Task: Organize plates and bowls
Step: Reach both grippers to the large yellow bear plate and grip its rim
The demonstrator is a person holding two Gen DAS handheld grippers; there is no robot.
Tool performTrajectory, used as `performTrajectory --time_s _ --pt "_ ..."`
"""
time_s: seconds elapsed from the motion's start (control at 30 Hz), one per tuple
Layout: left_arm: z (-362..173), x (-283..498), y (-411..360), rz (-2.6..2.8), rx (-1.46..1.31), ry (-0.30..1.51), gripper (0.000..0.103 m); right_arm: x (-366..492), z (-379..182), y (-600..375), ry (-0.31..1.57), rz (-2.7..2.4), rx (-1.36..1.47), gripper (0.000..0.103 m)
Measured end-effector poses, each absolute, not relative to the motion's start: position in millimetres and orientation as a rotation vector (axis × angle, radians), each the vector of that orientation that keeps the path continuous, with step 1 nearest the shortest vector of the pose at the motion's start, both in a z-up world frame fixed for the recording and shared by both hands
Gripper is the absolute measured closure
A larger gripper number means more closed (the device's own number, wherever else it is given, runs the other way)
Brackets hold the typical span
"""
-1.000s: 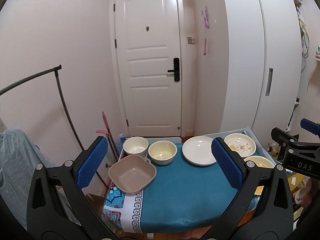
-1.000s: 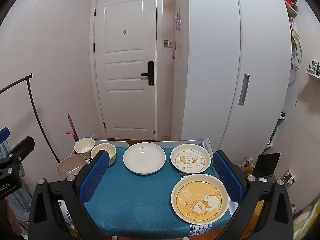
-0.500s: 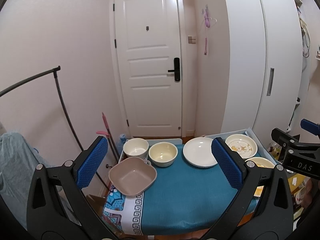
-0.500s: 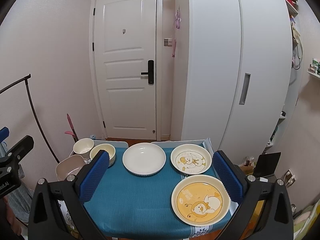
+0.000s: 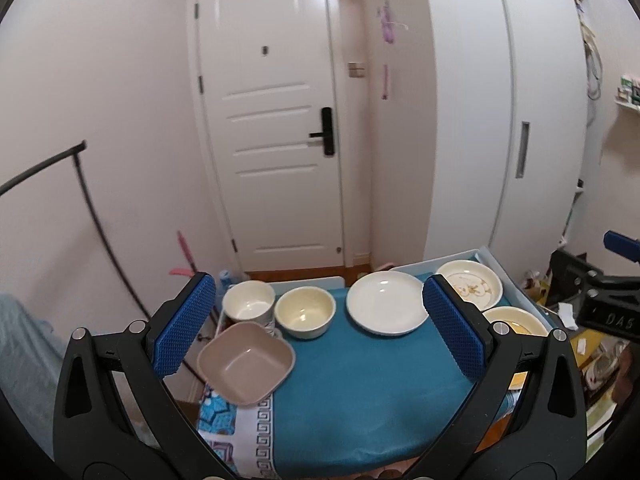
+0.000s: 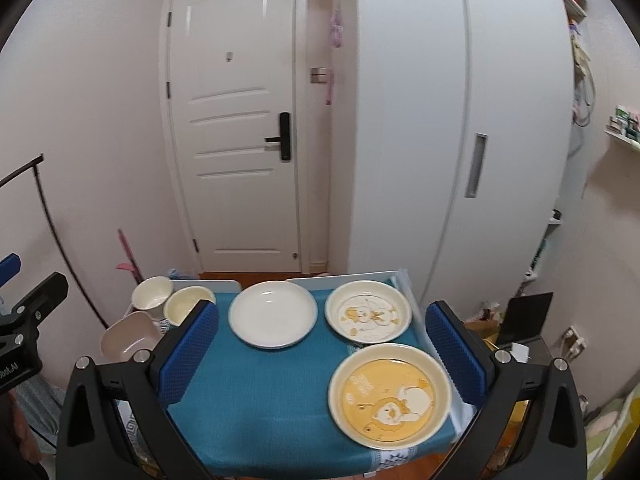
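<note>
Both claws are standing wide apart and gripping nothing: the left claw (image 5: pixel 318 330) is hovering at the near edge over the left half of the table, the right claw (image 6: pixel 322 350) over the right half.

Nearest in the right wrist view, lower right, the yellow bear plate (image 6: pixel 390 394) is lying flat on the cloth. I am judging it as stiff and smooth, prob. melamine or ceramic, so slippery at the glaze; the raised rim at the near side looks like the best place to pinch. In the left wrist view, lower left, the beige square bowl (image 5: pixel 246 362) is sitting with one corner past the table edge, approx. It is looking light, maybe plastic; a wall near a corner is giving a good hold.

Further back, the plain white plate (image 6: pixel 273 314) is lying in the centre and the duck plate (image 6: pixel 368 312) just beside it to the right, not touching. Both are shallow, so the pads must go under the lip. At upper left of the dishes the cream bowl (image 5: pixel 306 312) and the white cup-like bowl (image 5: pixel 248 302) are standing close together; these are seeming heavier and breakable, w/ thick rims to take.

The table (image 6: pixel 260 392) is wearing a teal cloth, which is giving friction but can be wrinkling. Behind are a white door (image 6: pixel 236 128), a white wardrobe (image 6: pixel 460 120) at right and a dark rack pole (image 5: pixel 96 216) at left.
</note>
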State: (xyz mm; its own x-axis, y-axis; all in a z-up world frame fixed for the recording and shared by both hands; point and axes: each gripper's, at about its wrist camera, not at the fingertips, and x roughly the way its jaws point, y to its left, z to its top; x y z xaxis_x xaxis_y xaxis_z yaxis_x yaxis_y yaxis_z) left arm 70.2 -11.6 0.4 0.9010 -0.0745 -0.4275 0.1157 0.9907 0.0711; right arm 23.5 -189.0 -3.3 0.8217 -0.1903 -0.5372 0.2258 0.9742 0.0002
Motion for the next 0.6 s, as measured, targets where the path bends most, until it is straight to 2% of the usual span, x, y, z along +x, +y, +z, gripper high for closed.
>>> performTrajectory --time_s 0.3,0.6 --pt "-26.4 113.0 -56.5 -0.258 0.139 0.536 0.000 20.3 -23.2 -247.6 0.624 -0.271 0.138 0.000" --pt "-103.2 152.2 -138.9 -0.375 0.156 0.786 0.000 23.7 -91.0 -343.6 0.790 -0.201 0.275 0.000"
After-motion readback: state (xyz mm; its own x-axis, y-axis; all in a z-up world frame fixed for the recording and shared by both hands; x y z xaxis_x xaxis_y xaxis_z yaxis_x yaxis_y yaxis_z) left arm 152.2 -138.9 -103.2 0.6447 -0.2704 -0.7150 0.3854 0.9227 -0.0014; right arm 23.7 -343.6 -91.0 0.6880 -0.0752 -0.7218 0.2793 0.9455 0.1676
